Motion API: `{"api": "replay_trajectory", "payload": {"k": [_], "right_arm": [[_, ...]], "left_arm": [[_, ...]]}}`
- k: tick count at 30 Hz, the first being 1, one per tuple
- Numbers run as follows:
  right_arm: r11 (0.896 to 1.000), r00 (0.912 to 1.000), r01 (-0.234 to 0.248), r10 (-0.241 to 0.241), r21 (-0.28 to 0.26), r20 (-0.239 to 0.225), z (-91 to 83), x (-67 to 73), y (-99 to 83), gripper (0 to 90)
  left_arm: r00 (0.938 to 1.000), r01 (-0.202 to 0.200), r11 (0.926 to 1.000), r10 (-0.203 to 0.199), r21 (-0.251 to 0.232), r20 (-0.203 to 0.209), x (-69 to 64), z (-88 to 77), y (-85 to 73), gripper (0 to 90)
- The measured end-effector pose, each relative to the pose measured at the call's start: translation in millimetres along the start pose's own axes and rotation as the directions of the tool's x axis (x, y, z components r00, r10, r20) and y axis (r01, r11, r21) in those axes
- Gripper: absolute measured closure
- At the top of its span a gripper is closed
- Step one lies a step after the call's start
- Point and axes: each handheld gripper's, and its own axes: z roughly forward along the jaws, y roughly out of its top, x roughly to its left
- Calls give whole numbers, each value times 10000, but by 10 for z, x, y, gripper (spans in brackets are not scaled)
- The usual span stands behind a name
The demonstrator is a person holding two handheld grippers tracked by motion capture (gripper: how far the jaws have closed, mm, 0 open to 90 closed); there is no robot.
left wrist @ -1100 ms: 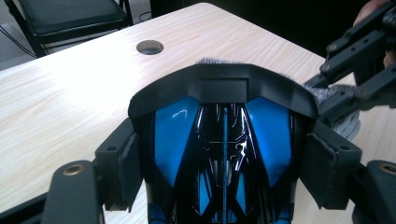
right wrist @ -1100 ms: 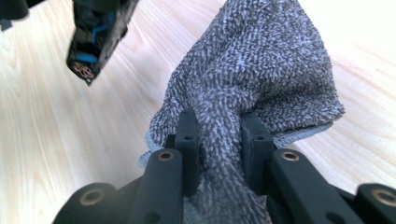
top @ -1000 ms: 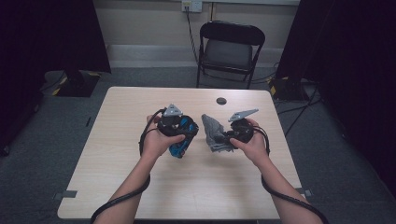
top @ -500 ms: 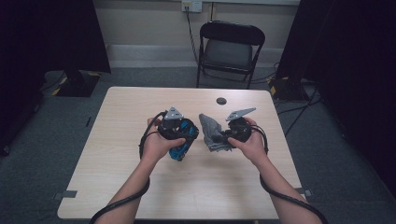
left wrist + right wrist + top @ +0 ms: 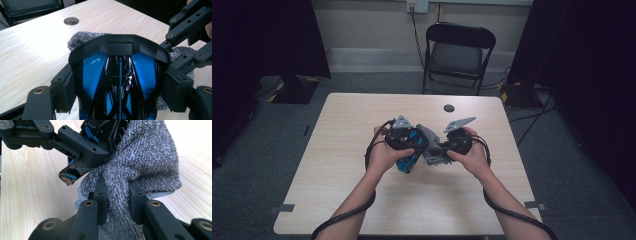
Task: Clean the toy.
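My left gripper [image 5: 120, 82] is clamped on the sides of a shiny blue and black toy car [image 5: 117, 82], holding it up near the middle of the table [image 5: 337, 150]. My right gripper [image 5: 116, 195] is pinched tight on a fold of the grey cloth [image 5: 145, 162], which lies against the car at about 3 o'clock from it in the high view. If I rub too hard, I think the smooth car could twist or pop out of my left grip. The cloth could also snag on the car's little parts and slip from my right pinch.
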Motion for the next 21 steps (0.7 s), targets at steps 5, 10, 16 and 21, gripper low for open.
{"api": "replay_trajectory", "payload": {"k": [5, 10, 16, 21], "right_arm": [[9998, 9998, -175, 175, -68, -15, 15, -7, 4, 727], [10000, 9998, -16, 18, 80, -207, 99, 39, -5, 727], [9998, 9988, -181, 183, 50, -464, 189, 87, -60, 727], [9994, 9964, -328, 331, 59, -782, 303, 135, -125, 727]], "left_arm": [[9999, -92, 9999, 91, -65, -63, -5, -5, 31, 254], [9999, -56, 9998, 57, -192, 93, -23, -5, 80, 254], [9999, -108, 9995, 108, -297, -12, -22, -3, 117, 254], [9999, -115, 9991, 113, -404, -40, -17, -11, 157, 254]]}}
